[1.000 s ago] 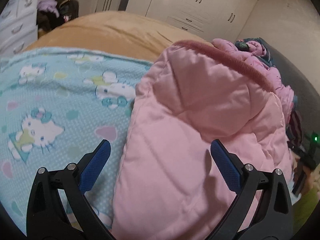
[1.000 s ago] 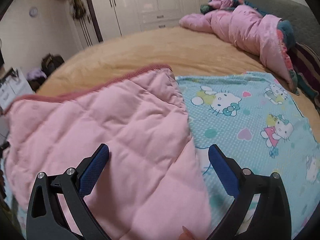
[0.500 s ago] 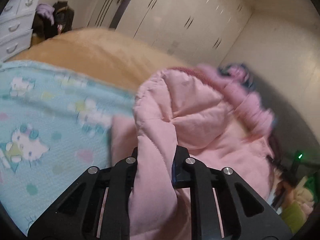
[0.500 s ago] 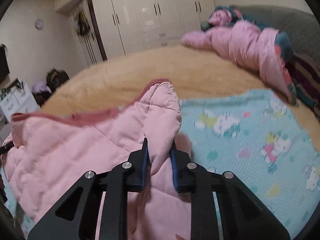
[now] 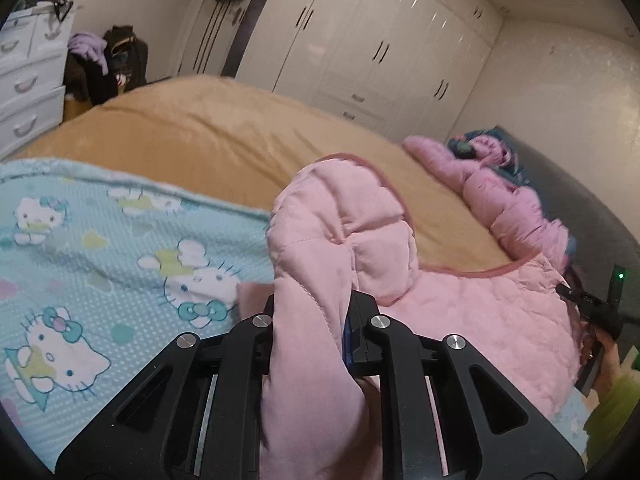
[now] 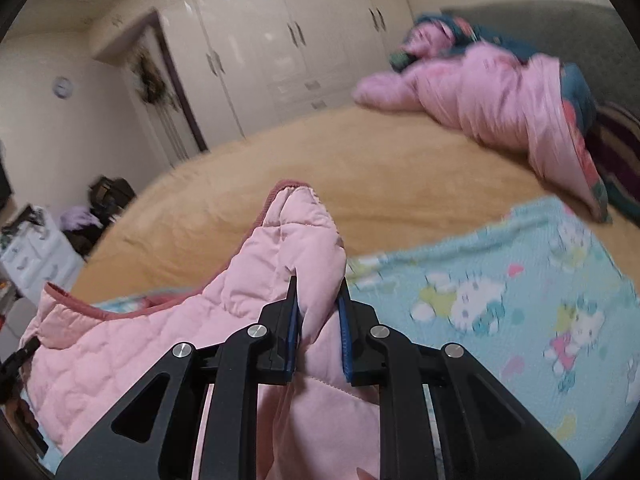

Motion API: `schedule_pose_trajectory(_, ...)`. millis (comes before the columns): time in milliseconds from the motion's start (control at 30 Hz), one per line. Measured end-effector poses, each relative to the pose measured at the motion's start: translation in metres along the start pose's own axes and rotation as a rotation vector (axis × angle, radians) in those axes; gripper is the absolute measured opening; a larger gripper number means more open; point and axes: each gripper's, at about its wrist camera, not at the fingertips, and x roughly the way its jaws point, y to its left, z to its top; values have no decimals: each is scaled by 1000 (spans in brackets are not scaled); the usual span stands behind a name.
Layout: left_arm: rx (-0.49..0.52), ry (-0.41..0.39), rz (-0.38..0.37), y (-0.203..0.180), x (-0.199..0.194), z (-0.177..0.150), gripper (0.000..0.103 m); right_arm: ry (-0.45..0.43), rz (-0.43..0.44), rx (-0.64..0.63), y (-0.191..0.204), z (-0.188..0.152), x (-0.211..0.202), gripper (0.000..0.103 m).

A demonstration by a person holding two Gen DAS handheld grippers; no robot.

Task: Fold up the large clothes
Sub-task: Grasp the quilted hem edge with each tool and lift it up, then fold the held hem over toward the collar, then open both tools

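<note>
Between my fingers: each gripper is clamped on a bunched corner of the pink quilted garment (image 5: 316, 240); left gripper (image 5: 310, 320) and right gripper (image 6: 318, 320) both pinch it tight.
Lie of the cloth: I read its long axis as running gripper to gripper, the maroon-trimmed hem (image 5: 472, 270) sagging between; neither hand looks nearer, so I'd carry both corners forward together.
Under it: Hello Kitty sheet (image 5: 100, 248), then tan blanket (image 5: 224, 136).
Far side: pink bedding heap (image 6: 492, 100), blurred; possibly more laundry.
Room: white wardrobes (image 5: 360, 48), drawer unit (image 5: 28, 80).
</note>
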Motion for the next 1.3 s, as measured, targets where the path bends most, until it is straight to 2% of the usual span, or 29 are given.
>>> schedule_pose_trajectory(133,-49,101,22,25,30,-14,10,58,-48,-16,-1,-15,20,16)
schedule_pose_trajectory(233,-74,133,25,34,41,-24,13,110,-88,-30,-2,-30,35,16)
schedule_pose_trajectory(333,-70,137,25,35,44,-26,18,167,-116,-1,-13,-46,50,18)
schedule_pose_trajectory(767,-64,166,56,34,58,-29,36,197,-98,80,-37,-73,58,27)
schedule_pose_trajectory(867,-61,172,68,33,59,-29,41,204,-114,100,-40,-74,53,40)
schedule_pose_trajectory(933,-55,183,88,33,58,-29,47,212,-100,131,-47,-76,48,46)
schedule_pose_trajectory(1000,-44,187,110,32,57,-28,54,213,-84,161,-55,-78,39,58)
schedule_pose_trajectory(1033,-37,188,120,32,56,-28,56,218,-77,169,-58,-79,36,61)
schedule_pose_trajectory(1100,-23,191,142,32,55,-29,62,221,-76,182,-65,-82,24,77)
schedule_pose_trajectory(1167,-23,197,157,33,52,-29,67,224,-67,184,-67,-86,13,81)
schedule_pose_trajectory(1233,-29,203,186,37,47,-30,76,217,-64,171,-67,-89,-1,84)
schedule_pose_trajectory(1300,-37,207,204,39,41,-31,87,200,-55,154,-65,-94,-20,90)
